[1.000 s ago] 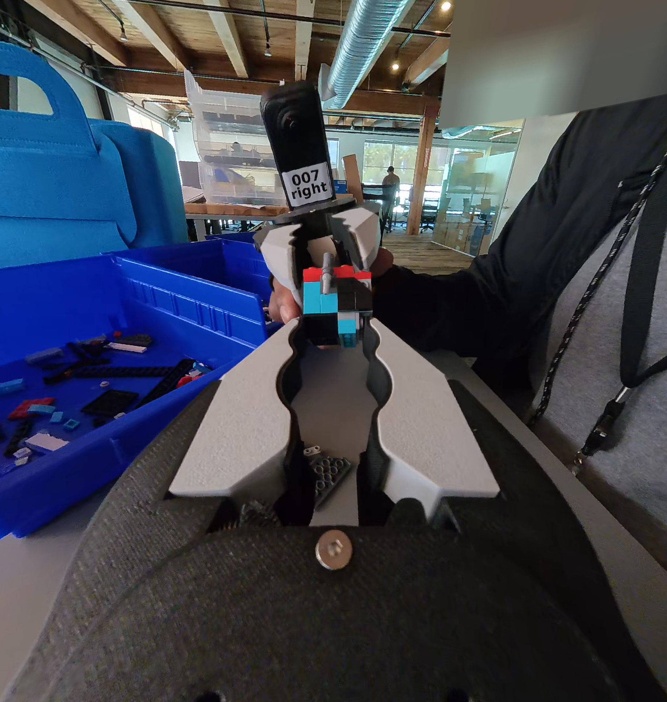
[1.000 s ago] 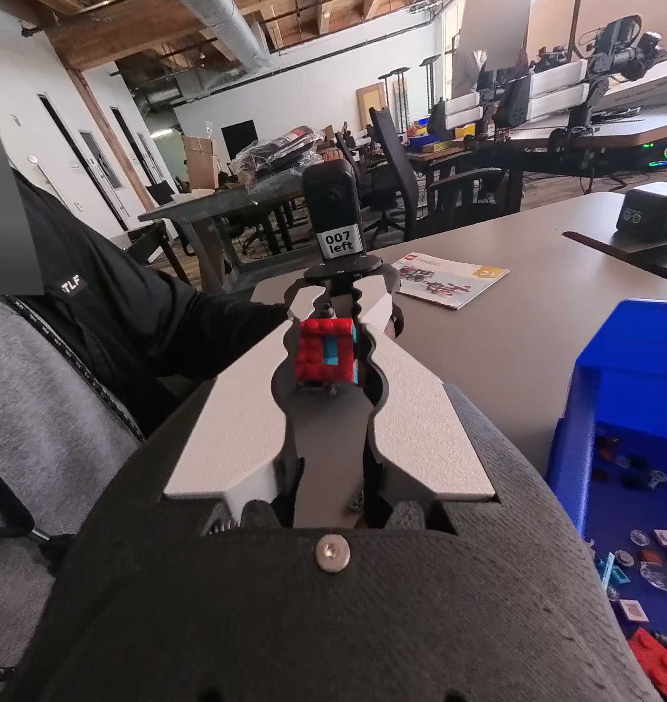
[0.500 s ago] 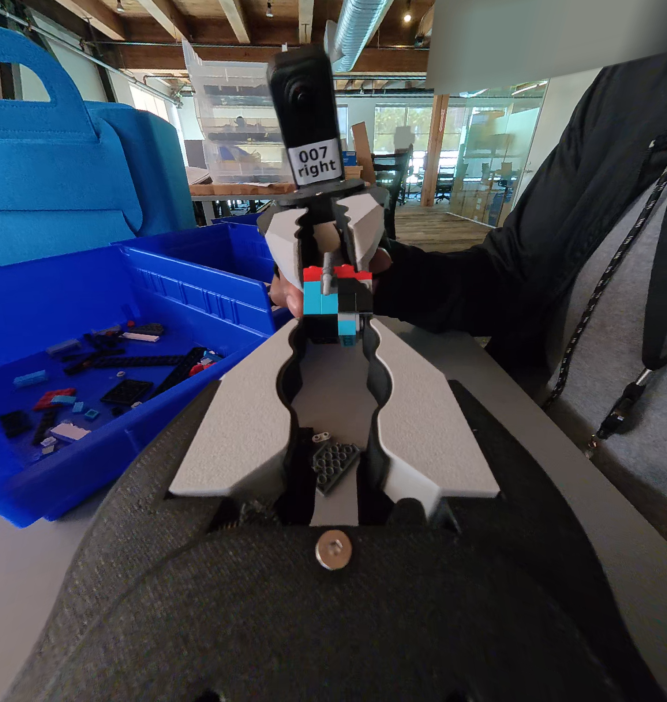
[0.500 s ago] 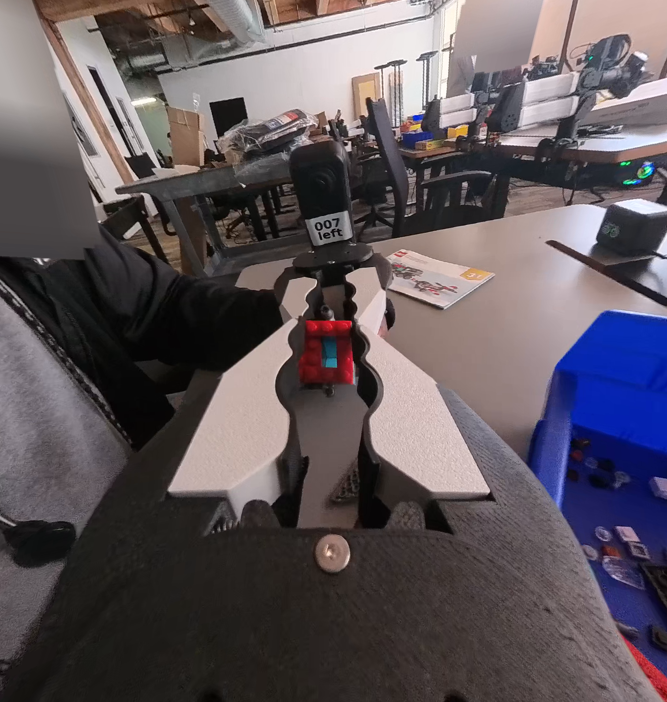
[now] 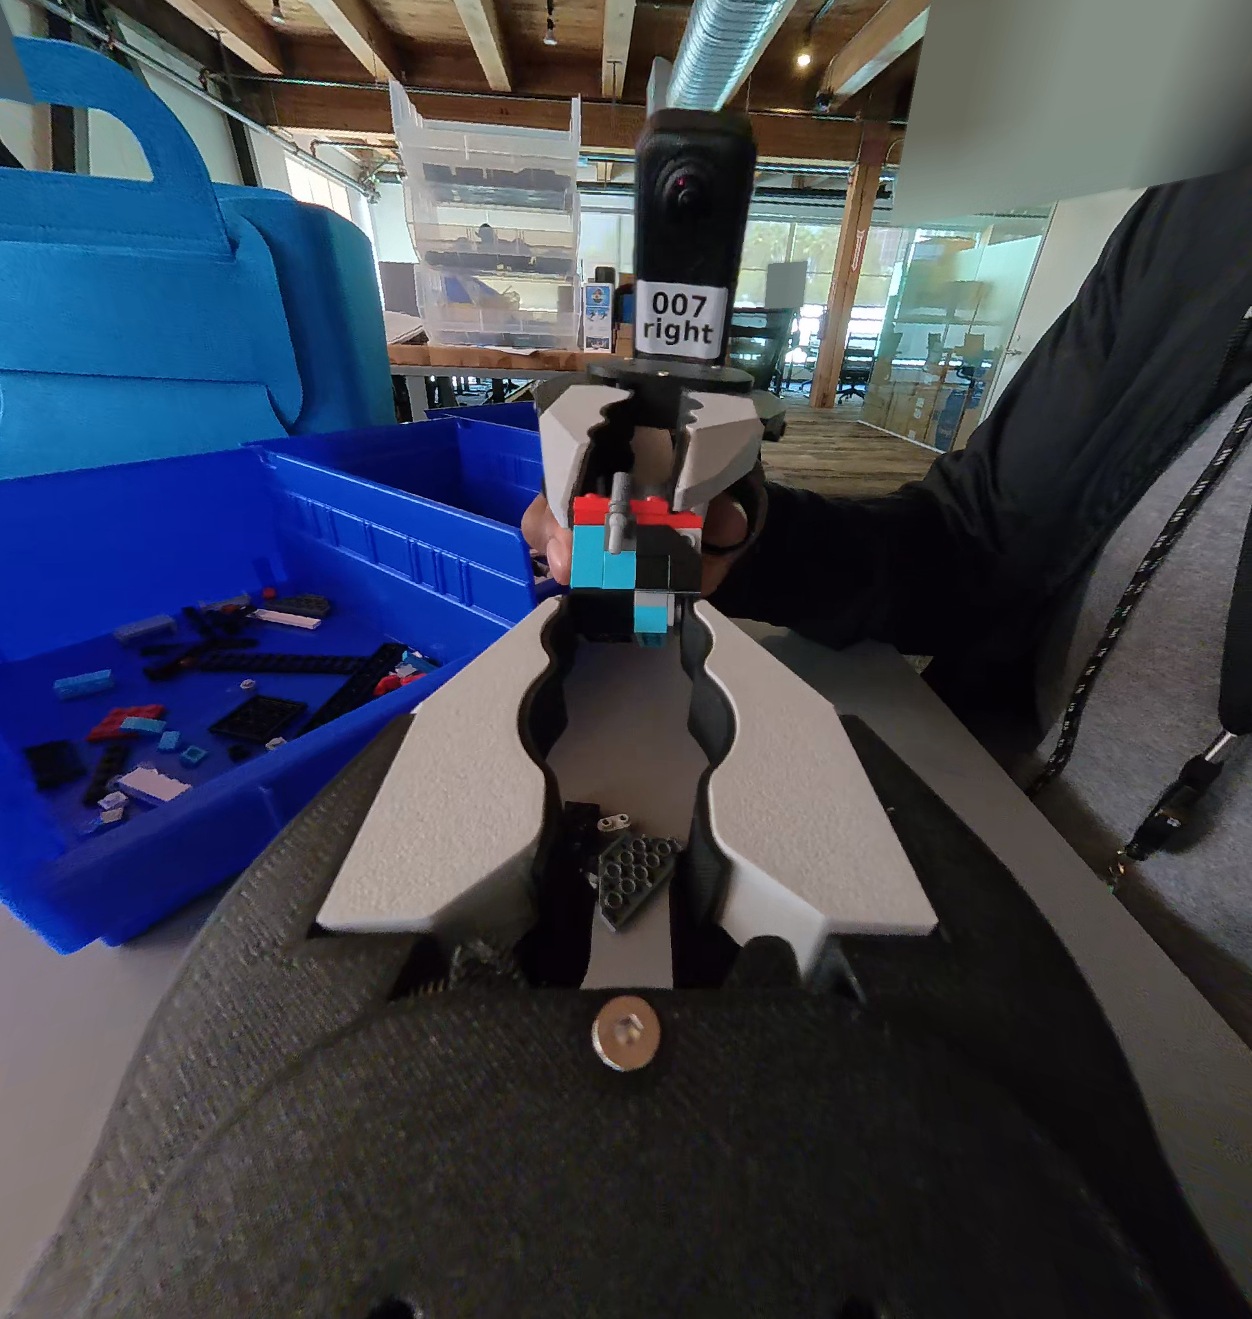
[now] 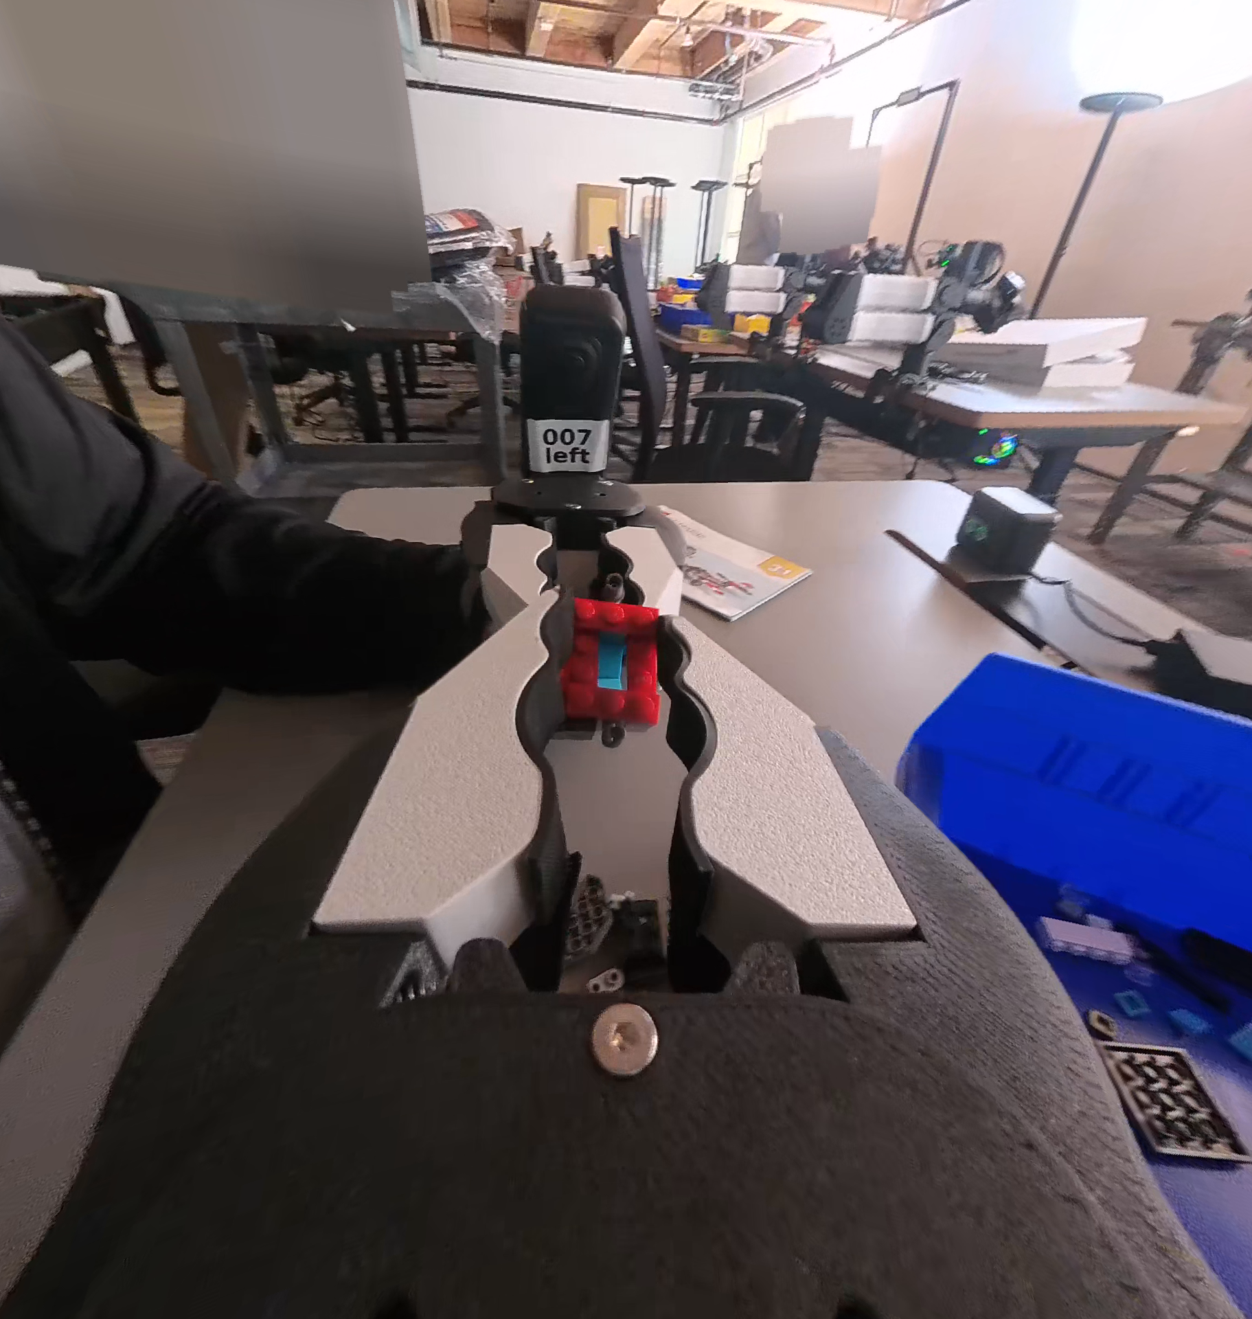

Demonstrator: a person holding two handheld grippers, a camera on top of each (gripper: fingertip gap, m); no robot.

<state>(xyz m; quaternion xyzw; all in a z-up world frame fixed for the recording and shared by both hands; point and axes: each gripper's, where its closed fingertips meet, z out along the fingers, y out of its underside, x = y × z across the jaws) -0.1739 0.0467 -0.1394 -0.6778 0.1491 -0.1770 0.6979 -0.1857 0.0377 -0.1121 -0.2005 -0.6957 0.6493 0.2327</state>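
Note:
A small brick model (image 5: 633, 564), red on top with cyan and black sides and a grey peg, hangs in the air between my two grippers, which face each other. My left gripper (image 5: 626, 624) is shut on its lower black and cyan part. My right gripper (image 5: 644, 492) shows opposite, clamped on the red upper part, with a hand behind it. In the right wrist view the right gripper (image 6: 608, 664) is shut on the model's red and cyan face (image 6: 612, 667). The left gripper (image 6: 587, 571) is just beyond it.
A blue bin (image 5: 394, 542) with loose bricks stands to the left, also in the right wrist view (image 6: 1108, 785). A blue felt bag (image 5: 109, 321) is behind it. A dark grey plate (image 5: 633, 874) lies on the table below. A booklet (image 6: 737, 578) and a black cube (image 6: 1008, 528) lie farther off.
Both grippers stay shut on the model. The pair has shifted and turned a little, so the right wrist view now sees the model's red face longer and more of the table.

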